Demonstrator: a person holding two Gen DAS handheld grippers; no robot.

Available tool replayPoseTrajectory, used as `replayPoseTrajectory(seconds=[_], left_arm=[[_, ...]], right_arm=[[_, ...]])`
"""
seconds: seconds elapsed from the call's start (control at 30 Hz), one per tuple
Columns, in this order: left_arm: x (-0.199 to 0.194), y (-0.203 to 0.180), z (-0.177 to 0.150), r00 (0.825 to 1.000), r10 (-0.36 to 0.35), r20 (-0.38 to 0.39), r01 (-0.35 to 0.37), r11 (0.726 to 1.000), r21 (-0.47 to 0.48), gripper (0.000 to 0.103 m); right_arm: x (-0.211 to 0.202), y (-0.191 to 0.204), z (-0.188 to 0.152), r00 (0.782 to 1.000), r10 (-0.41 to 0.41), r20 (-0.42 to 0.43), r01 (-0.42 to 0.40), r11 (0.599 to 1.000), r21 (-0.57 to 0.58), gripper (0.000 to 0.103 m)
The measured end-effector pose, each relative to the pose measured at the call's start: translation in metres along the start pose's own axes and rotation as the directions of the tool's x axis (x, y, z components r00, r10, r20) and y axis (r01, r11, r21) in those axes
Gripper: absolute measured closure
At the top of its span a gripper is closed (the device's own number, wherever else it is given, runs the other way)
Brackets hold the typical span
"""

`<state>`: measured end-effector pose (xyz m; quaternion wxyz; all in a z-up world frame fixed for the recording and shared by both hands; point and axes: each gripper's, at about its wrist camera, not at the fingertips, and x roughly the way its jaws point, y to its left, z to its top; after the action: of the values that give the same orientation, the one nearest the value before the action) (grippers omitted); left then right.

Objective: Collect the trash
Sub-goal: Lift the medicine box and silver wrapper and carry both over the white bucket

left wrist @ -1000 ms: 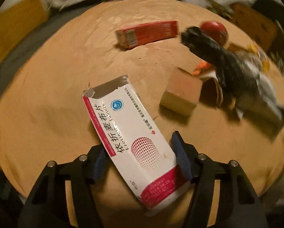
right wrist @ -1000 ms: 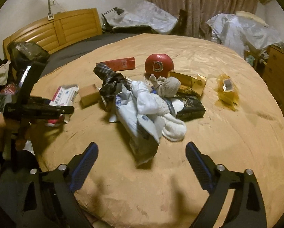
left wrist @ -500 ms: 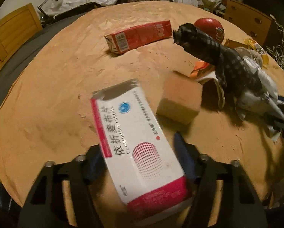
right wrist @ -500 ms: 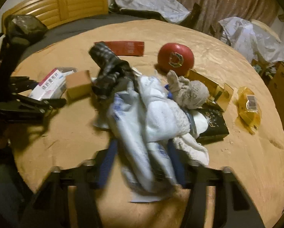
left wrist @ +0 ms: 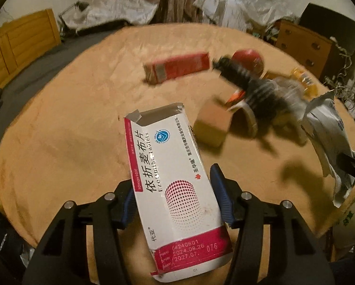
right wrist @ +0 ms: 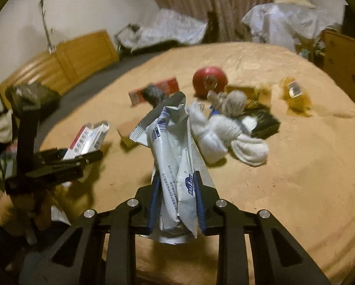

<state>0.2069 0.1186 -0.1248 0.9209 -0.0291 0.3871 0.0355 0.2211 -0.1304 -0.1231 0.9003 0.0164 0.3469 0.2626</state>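
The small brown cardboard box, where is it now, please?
In the left wrist view the small brown cardboard box lies on the tan bed cover, right of centre, just beyond the white medicine carton, beside the black patterned cloth.

white-and-pink cardboard tablet carton (left wrist: 175, 178): smooth, slightly glossy, torn top | crumpled white-blue plastic wrapper (right wrist: 175, 166): shiny film | tan cloth bed cover (left wrist: 58, 130): matt, napped | white terry socks (right wrist: 227, 137): fuzzy | wooden headboard (right wrist: 58, 64), upper left: smooth

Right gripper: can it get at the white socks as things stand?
Probably not yet. The right gripper is shut on the crumpled white wrapper, so its jaws are full. The white socks lie uncovered just beyond.
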Motion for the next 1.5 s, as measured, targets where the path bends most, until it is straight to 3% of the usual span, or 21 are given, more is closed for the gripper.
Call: replayPoseTrajectory(seconds=[0.1, 0.2, 0.4, 0.63, 0.87, 1.27, 1.5], left_arm=[[-0.026, -0.012, 0.006, 0.997, -0.014, 0.08, 0.013, 1.0, 0.012, 0.049], [-0.052, -0.029, 0.01, 0.988, -0.008, 0.152, 0.003, 0.999, 0.031, 0.049], [-0.108, -0.064, 0.013, 0.949, -0.003, 0.315, -0.025, 0.996, 0.083, 0.049], [-0.149, -0.09, 0.015, 0.902, -0.014, 0.431, -0.03, 0.995, 0.097, 0.049], [-0.155, -0.109, 0.013, 0.907, -0.053, 0.418, -0.003, 0.991, 0.132, 0.049], [-0.155, -0.109, 0.007, 0.906, -0.049, 0.42, -0.006, 0.992, 0.129, 0.049], [-0.158, -0.121, 0.01, 0.906, -0.08, 0.416, 0.017, 0.988, 0.152, 0.049]], right_arm=[[-0.025, 0.01, 0.001, 0.995, -0.054, 0.084, 0.053, 0.998, 0.017, 0.075], [-0.051, 0.028, 0.004, 0.975, -0.134, 0.176, 0.137, 0.991, -0.007, 0.075], [-0.096, 0.049, 0.01, 0.924, -0.23, 0.304, 0.246, 0.969, -0.015, 0.075], [-0.148, 0.067, 0.003, 0.867, -0.298, 0.4, 0.325, 0.946, -0.002, 0.074], [-0.173, 0.066, -0.007, 0.864, -0.318, 0.391, 0.334, 0.942, 0.029, 0.074], [-0.176, 0.065, -0.005, 0.873, -0.309, 0.376, 0.319, 0.947, 0.038, 0.074], [-0.189, 0.055, -0.001, 0.861, -0.335, 0.383, 0.342, 0.938, 0.052, 0.074]])
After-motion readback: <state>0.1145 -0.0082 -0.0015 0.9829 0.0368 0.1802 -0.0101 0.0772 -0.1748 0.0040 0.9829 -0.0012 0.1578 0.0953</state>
